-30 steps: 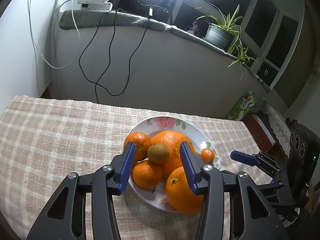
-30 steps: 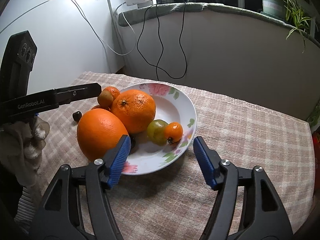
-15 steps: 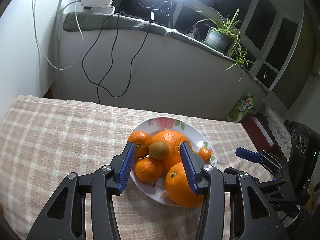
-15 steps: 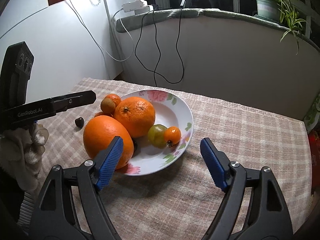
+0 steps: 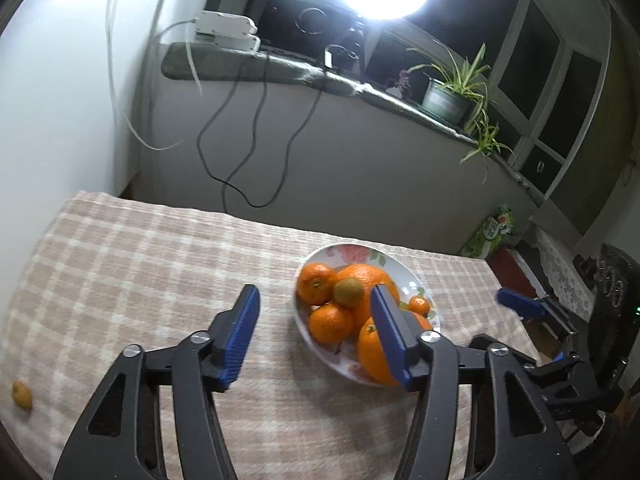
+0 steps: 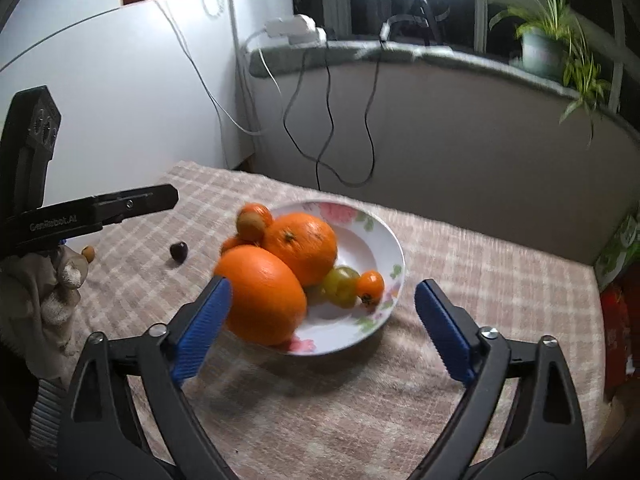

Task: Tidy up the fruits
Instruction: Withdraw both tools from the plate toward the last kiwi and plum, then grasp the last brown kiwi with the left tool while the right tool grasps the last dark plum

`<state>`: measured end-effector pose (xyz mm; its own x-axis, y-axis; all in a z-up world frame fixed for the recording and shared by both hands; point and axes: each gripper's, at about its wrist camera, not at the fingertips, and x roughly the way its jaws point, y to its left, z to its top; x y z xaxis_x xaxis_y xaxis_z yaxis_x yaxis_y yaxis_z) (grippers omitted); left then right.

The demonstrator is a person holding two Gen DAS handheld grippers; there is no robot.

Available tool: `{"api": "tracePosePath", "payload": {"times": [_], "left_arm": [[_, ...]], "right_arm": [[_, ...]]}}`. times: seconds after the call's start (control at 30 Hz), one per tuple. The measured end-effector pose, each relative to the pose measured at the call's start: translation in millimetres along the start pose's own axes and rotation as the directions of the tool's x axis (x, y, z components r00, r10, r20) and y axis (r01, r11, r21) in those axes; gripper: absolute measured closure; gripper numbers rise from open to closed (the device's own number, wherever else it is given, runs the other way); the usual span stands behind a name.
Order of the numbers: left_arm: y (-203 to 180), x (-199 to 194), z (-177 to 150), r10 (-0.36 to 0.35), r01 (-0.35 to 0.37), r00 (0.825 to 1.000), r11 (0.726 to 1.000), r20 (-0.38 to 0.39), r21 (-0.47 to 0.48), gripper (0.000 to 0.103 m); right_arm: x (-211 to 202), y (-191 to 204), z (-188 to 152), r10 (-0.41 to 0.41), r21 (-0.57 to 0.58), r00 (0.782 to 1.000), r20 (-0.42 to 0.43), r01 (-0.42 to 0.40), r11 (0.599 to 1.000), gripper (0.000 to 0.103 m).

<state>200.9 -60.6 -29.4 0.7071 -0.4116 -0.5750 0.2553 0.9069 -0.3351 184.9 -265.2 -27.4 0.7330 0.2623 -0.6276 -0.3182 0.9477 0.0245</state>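
Note:
A flowered white plate on the checked tablecloth holds several oranges, a kiwi, a green tomato and a small orange tomato. My left gripper is open and empty, above the cloth just left of the plate. My right gripper is open and empty, in front of the plate. A small orange fruit and a dark fruit lie loose on the cloth left of the plate.
The table ends at a grey wall with hanging cables. A potted plant stands on the sill. A green box and red items stand beyond the table's right end.
My left gripper has swung left and pulled back, so the plate now sits right of its jaws, which have widened. My right gripper has drawn back and up from the plate.

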Motion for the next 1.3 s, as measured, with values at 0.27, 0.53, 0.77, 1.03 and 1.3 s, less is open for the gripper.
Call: {"api": "tracePosePath", "payload": {"times": [0.27, 0.53, 0.77, 1.03, 1.3], "left_arm": [[30, -39, -11, 0.108, -0.107, 0.993, 0.994, 0.048, -0.017, 0.026], [77, -80, -36, 0.221, -0.217, 0.973, 0.974, 0.061, -0.056, 0.026], [121, -104, -67, 0.293, -0.287, 0.955, 0.951, 0.043, -0.118, 0.028], [145, -103, -87, 0.310, -0.308, 0.951, 0.942, -0.003, -0.131, 0.049], [163, -96, -94, 0.329, -0.328, 0.944, 0.931, -0.021, -0.162, 0.060]], "right_arm": [[-10, 47, 8, -0.048, -0.127, 0.998, 0.039, 0.053, 0.991, 0.002], [-1, 84, 14, 0.040, -0.139, 0.999, 0.019, -0.037, 0.990, 0.002], [13, 115, 17, 0.115, -0.141, 0.993, -0.002, -0.114, 0.983, 0.002], [41, 154, 15, 0.174, -0.166, 0.983, -0.063, -0.183, 0.969, 0.012], [84, 161, 14, 0.246, -0.051, 0.955, -0.165, -0.257, 0.965, 0.036]]}}
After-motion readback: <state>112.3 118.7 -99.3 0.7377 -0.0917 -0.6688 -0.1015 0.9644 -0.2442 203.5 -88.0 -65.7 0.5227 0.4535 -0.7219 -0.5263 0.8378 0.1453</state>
